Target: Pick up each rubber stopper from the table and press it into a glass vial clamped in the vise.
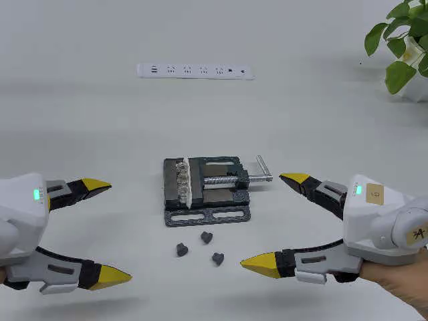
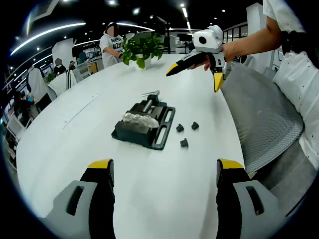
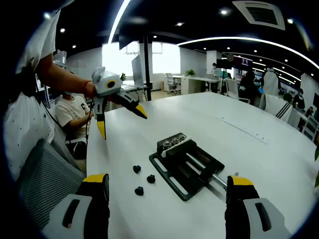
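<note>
We saw two stickers (image 1: 374, 195) on the right hand-held gripper (image 1: 264, 220), but their marks were too small for us to read. The vise (image 1: 217, 197) sat mid-surface (image 1: 100, 127), its long axis running left to right in the head view. Its screw (image 1: 224, 179) and handle (image 1: 263, 167) pointed right. At its left end it clamped a row of clear glass vials (image 1: 182, 179), upright with mouths up, the row running away from us. We could not tell what was in them. Three dark stoppers (image 1: 206, 237) lay loose on the surface just in front of the vise, near one another but apart, too small for us to judge which way they pointed. Both the right and the left hand-held gripper (image 1: 117, 229) hovered released, jaws spread wide, grasping nothing, on either side of the vise. A white power strip (image 1: 195, 70) lay well beyond it, and a plant (image 1: 404, 47) stood at the far right.
</note>
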A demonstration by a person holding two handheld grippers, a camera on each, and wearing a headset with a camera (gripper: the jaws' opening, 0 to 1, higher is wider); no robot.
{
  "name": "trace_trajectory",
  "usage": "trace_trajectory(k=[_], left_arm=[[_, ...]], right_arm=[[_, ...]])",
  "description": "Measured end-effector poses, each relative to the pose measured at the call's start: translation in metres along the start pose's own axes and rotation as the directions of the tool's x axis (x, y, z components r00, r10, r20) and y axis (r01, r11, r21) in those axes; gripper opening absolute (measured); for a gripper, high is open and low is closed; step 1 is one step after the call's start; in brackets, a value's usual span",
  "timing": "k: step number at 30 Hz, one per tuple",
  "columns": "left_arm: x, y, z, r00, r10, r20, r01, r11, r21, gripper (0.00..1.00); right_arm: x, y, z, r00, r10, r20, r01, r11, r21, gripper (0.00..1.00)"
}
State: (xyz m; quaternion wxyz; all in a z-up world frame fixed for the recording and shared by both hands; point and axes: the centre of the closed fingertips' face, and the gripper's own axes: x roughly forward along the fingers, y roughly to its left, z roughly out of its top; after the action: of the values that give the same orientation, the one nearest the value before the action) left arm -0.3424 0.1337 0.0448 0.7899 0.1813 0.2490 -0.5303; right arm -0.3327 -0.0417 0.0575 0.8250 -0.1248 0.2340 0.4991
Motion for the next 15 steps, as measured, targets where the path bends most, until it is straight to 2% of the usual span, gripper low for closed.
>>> trace_trajectory(k=[15], left_arm=[[0.002,-0.0039,0.0001,0.9988,-0.038,-0.03,0.04,0.998,0.042,0.78]], right_arm=[[-0.0011,0.0026,0.0005,1.0,-0.001,0.0,0.001,1.0,0.003,0.96]])
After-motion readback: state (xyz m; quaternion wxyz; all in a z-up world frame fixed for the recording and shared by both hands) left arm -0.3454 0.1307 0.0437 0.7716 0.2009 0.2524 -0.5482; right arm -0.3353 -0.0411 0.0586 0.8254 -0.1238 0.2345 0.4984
